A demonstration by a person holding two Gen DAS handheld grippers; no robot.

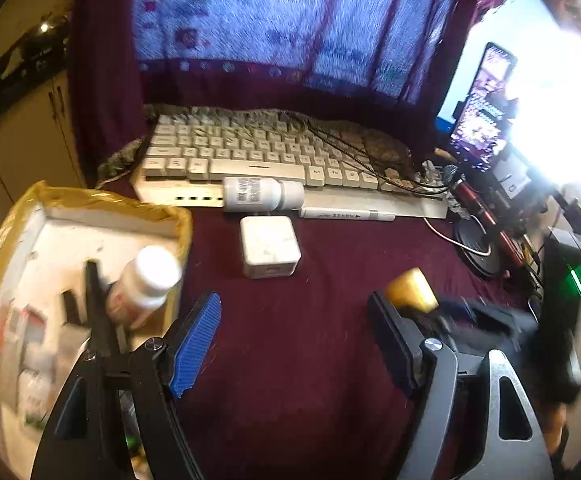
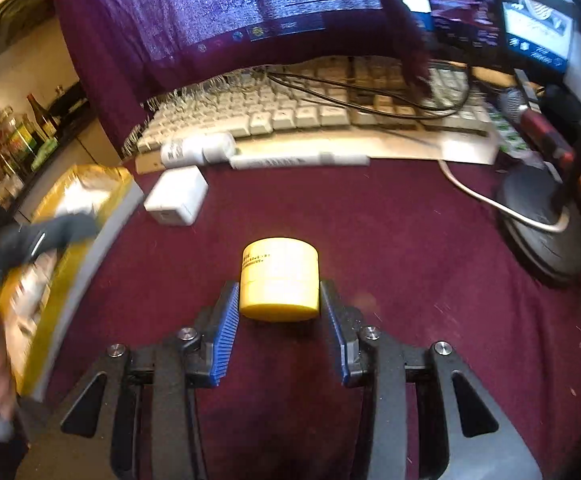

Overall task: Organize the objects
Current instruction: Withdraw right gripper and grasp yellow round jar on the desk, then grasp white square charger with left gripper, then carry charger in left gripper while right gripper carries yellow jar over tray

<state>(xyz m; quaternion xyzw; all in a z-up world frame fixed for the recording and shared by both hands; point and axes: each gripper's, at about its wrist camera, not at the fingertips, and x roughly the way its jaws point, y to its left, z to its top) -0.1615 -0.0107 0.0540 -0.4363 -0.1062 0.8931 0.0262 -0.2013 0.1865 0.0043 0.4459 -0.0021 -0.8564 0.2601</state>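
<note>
**Right gripper at the yellow jar: grip risks**

The right gripper brackets the yellow jar, which stands lid-down or flat on the maroon cloth in the middle of the desk. The blue pads sit against or just beside the jar's lower edge on both sides; the right wrist view does not settle whether they press on it yet, so a firm pinch cannot be confirmed.

The left gripper is spread wide and holds nothing. It hangs over the cloth just beside the yellow-wrapped box, which already contains a white-capped bottle and several small packets. The box appears to be the collection point.

Items not yet collected:
- a white bottle lying on its side, touching the keyboard
- a white marker just beside it
- a white charger block on the cloth, near the box

Probable faults from this position:
1. Slip. The pads contact only the near, low part of the jar. A smooth round wall gripped off-centre may squirt forward when squeezed.
2. Tilt. A lift with a low grip may let the jar rotate between the pads.
3. Collision. Both grippers work close together near the box; a transfer toward it crosses the left gripper's space.
4. Snag. The loose cloth may drag if the fingertips scrape it.
</note>
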